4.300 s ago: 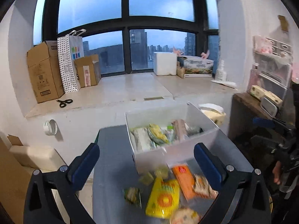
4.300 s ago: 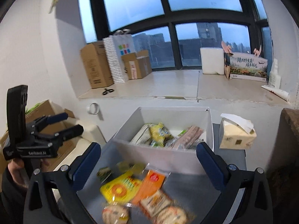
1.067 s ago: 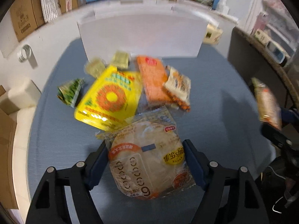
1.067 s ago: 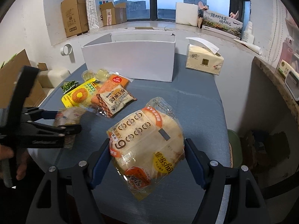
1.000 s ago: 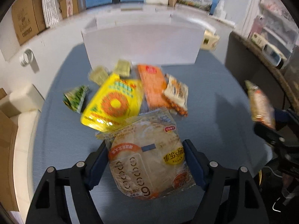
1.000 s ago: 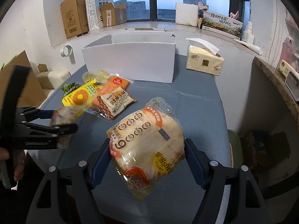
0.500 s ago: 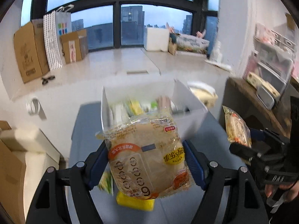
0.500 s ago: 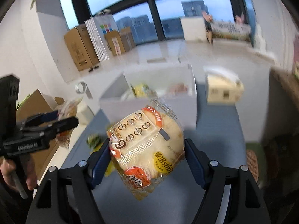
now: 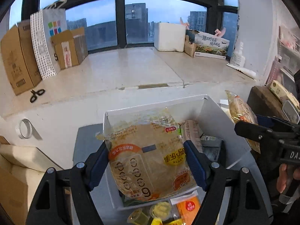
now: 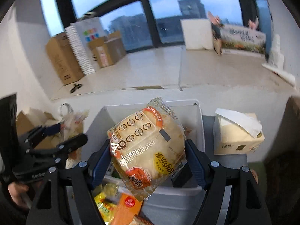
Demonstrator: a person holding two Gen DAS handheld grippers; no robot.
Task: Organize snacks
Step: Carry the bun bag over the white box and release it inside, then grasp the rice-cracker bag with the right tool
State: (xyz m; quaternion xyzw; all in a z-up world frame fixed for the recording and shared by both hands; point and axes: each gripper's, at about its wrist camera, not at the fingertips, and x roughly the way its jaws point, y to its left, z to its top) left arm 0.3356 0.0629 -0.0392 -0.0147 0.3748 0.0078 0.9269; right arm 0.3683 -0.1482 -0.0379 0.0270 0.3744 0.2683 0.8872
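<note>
My left gripper is shut on a round bread pack and holds it over the open white box. My right gripper is shut on a second, like bread pack above the same white box. Each gripper shows in the other's view: the right one at the box's right side, the left one at its left. Loose snacks lie before the box: an orange packet, a yellow packet and small jelly cups.
A tissue box stands right of the white box. Behind is a window ledge with cardboard boxes, scissors and a white foam box. A tape roll hangs on the wall at left.
Both grippers, open 4.3 s ago, closed on bread packs at the table's near side. They have since lifted and carried them forward over the white box.
</note>
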